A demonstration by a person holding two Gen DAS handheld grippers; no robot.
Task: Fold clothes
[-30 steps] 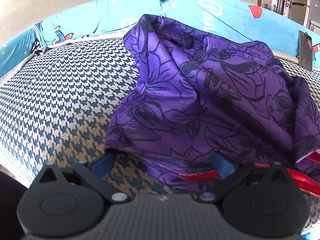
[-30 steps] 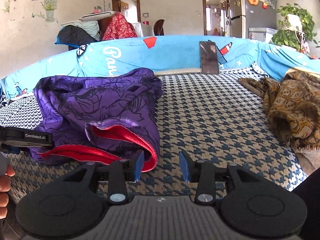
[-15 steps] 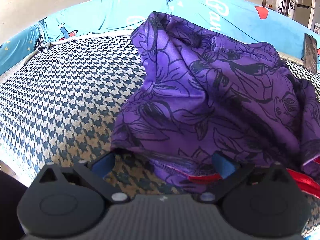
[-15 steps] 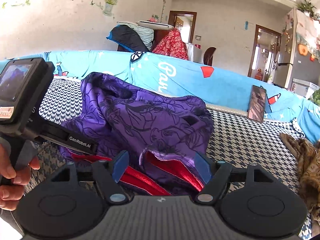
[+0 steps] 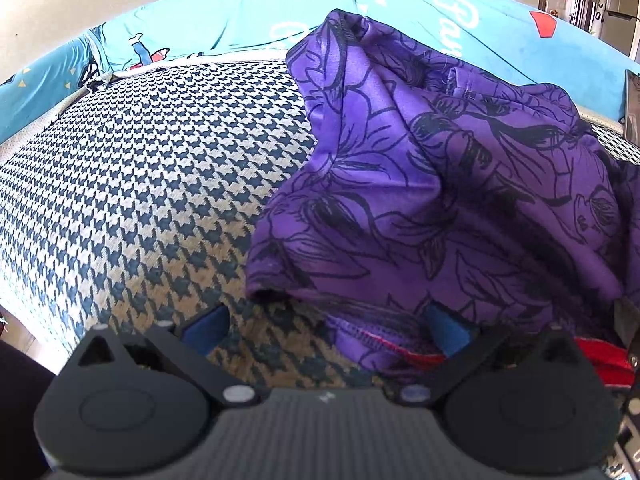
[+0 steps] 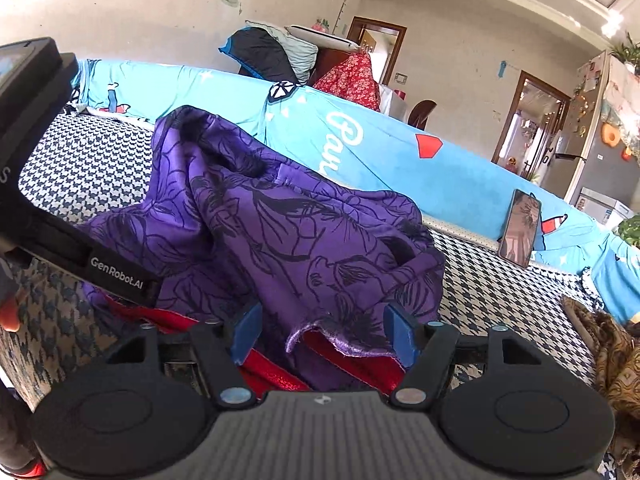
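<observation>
Plenty of bare houndstooth cushion [image 5: 152, 184] lies left of the crumpled purple garment [image 5: 440, 208], blue backrest [image 5: 248, 20] behind. Left gripper [image 5: 324, 324] gapes wide, the hem between its fingers, not pinched. Right gripper [image 6: 324, 328] is narrowing around the red-lined edge, pads not yet pressing.

purple garment [image 5: 460, 200] crumpled, right of frame | houndstooth cushion [image 5: 140, 200] left | left tool [image 5: 324, 326] spread wide, garment hem between fingers
</observation>
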